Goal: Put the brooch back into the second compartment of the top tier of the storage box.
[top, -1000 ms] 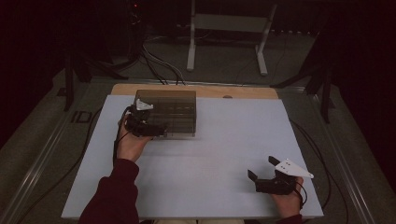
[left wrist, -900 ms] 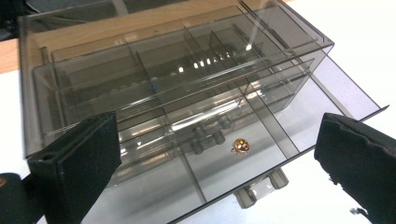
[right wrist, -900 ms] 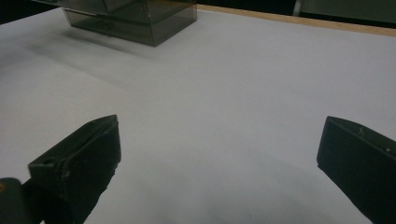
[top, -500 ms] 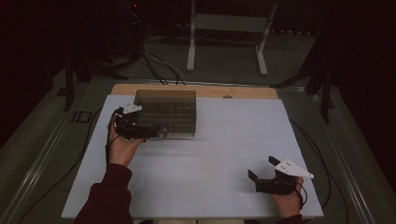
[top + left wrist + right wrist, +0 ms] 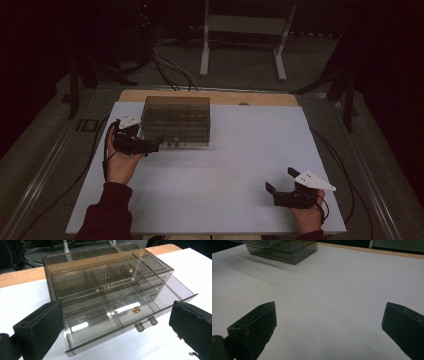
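I see a smoky clear drawer box (image 5: 176, 121) sitting on the white desk (image 5: 235, 165), in the upper left of the high view, close to the wooden strip along the desk's far edge. Its bottom drawer (image 5: 130, 322) is pulled partway out. In the left gripper view I can look through the walls: the drawers are split by dividers into compartments, and one small copper-coloured piece (image 5: 136, 310) lies in a compartment of the open drawer, near the middle of the frame. I cannot tell what that piece is. The other compartments I can see through look bare. Two small round knobs (image 5: 146, 324) stand on the drawer's front wall.

My left hand-held gripper (image 5: 150, 145) lies just at the box's near left corner in the high view, held from below by the left hand (image 5: 121, 162). Its jaws have just been opening and now stand wide apart, with nothing pressed between the pads; in its own view the open drawer sits beyond and between the two black jaws, not touched.

My right hand-held gripper (image 5: 282, 189) rests low at the lower right of the high view, well apart from the box, jaws spread wide and holding nothing. Its own view gives bare white desk, with the box's corner (image 5: 284, 250) at the upper left of the frame.

The high view gives the layout; the left gripper view gives the drawer's contents.
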### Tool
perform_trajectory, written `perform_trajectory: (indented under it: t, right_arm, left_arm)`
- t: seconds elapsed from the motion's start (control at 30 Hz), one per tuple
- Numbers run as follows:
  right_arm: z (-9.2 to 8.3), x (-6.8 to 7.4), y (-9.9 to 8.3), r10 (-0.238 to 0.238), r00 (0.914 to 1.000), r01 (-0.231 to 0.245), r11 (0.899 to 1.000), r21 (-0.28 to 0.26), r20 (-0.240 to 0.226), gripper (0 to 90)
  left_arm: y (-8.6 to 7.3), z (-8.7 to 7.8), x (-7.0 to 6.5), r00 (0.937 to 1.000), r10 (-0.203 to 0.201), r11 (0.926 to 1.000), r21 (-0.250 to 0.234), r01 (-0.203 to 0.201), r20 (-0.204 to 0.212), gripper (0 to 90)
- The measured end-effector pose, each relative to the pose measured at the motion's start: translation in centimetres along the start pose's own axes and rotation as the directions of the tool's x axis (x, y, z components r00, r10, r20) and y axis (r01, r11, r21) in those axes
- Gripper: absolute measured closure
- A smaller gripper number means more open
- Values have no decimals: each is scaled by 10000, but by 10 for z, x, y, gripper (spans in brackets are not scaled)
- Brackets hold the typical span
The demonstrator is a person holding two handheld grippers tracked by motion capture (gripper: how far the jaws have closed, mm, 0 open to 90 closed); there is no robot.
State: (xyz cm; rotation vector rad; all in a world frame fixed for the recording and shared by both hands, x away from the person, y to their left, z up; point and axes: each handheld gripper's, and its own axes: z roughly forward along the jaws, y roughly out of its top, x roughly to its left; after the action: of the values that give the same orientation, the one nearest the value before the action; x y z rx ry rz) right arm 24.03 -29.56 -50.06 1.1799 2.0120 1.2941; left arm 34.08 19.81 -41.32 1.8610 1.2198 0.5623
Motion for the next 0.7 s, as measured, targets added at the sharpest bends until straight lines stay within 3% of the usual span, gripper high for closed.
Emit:
perform_trajectory:
  t: [0.4,0.7]
  right_arm:
    - [0,0,0,-10,10000,10,10000,-2,-31,1]
    - [0,1,0,-49,10000,49,10000,-9,-67,1]
  left_arm:
    - [-13,-11,-3,9992,331,9994,-61,-332,-213,6]
    - [-29,-18,-2,9998,187,9993,-313,-190,-82,6]
